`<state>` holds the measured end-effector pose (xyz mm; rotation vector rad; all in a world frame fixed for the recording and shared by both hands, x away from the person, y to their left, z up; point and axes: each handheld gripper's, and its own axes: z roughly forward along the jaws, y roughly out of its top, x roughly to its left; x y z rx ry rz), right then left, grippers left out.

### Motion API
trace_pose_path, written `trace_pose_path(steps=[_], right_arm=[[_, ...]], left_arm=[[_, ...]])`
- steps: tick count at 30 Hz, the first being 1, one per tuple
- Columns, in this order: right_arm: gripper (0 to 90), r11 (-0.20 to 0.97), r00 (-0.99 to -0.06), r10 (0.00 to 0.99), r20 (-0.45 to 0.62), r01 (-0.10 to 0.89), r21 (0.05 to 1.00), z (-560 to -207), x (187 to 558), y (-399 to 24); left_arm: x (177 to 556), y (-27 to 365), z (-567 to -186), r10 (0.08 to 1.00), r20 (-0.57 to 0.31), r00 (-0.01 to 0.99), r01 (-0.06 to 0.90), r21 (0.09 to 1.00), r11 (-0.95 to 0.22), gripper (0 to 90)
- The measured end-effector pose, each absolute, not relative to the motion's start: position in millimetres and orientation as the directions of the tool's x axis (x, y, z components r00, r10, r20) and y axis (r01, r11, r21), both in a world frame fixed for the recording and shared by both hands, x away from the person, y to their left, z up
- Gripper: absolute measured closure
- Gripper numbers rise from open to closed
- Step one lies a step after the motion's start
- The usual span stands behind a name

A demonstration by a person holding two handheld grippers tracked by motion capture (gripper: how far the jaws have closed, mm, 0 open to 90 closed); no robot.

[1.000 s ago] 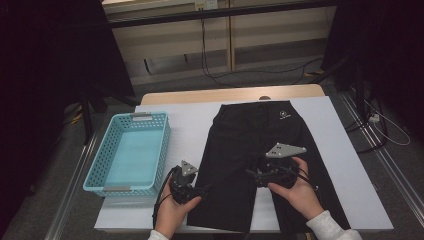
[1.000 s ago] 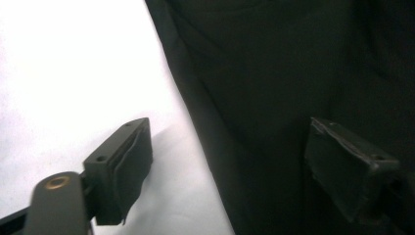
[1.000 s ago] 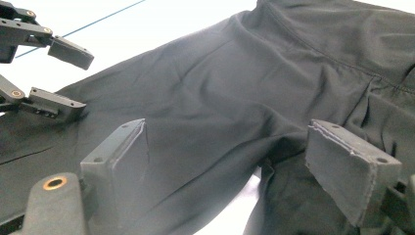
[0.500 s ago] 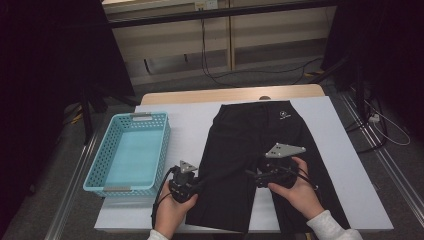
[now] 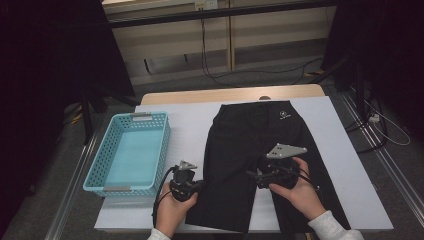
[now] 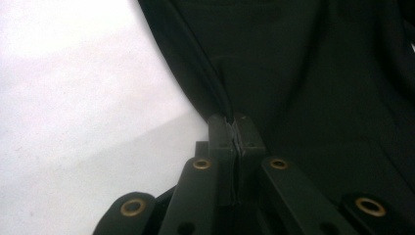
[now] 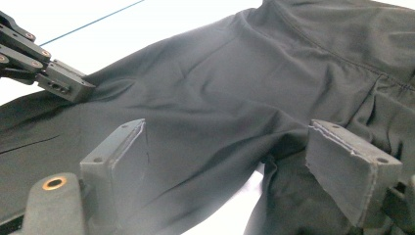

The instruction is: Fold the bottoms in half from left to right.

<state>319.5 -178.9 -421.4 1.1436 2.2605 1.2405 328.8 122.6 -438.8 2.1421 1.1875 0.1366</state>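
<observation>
- Black shorts (image 5: 255, 150) lie flat on the white table (image 5: 195, 122), right of a blue basket (image 5: 131, 152).
- Left gripper (image 6: 236, 131) has just closed, pinching the shorts' left edge.
- Right gripper (image 7: 244, 161) hovers wide open over the crotch.

black shorts (image 5: 250, 150), flat on table

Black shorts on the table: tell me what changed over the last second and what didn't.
The left gripper has just been closing its jaws on the outer edge of the black shorts; the pads now pinch the fabric there. The right gripper stayed open over the crotch of the shorts, gripping nothing. Both hands kept their places, the shorts lie flat as before, and the blue basket did not move.
</observation>
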Motion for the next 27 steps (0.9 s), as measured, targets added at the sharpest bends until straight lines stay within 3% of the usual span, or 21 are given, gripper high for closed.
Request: trace_pose_path(steps=[7,9,10,12,14,22,27], right_arm=[[16.7,0.313,-0.638,0.764,0.091,0.491,0.813,-421.0,320.6,-175.5],[16.7,0.313,-0.639,0.764,0.089,0.489,0.814,-420.4,320.2,-174.6],[16.7,0.313,-0.639,0.764,0.09,0.489,0.814,-420.0,319.9,-174.3],[16.7,0.313,-0.639,0.764,0.089,0.488,0.815,-419.8,320.1,-173.8],[16.6,0.314,-0.64,0.763,0.089,0.488,0.815,-419.7,320.9,-173.3],[16.7,0.314,-0.637,0.766,0.088,0.489,0.814,-420.3,322.7,-172.8],[16.6,0.314,-0.637,0.766,0.089,0.49,0.813,-420.6,321.8,-173.4]], left_arm=[[326.3,132.4,-439.6,0.787,-0.17,0.593,0.686,0.619,-0.383,78.3],[323.5,133.6,-439.7,0.812,-0.119,0.572,0.675,0.63,-0.383,59.4],[323.5,133.6,-439.7,0.812,-0.119,0.572,0.675,0.63,-0.383,54.5],[321.1,137.5,-441.1,0.807,-0.081,0.585,0.653,0.638,-0.409,59.4],[322.9,138.5,-441.1,0.808,-0.147,0.571,0.687,0.624,-0.372,74.1],[320.7,120.7,-443.0,0.792,-0.201,0.577,0.702,0.618,-0.355,86.7],[322.8,117.1,-442.2,0.788,-0.227,0.573,0.715,0.608,-0.344,88.7]])
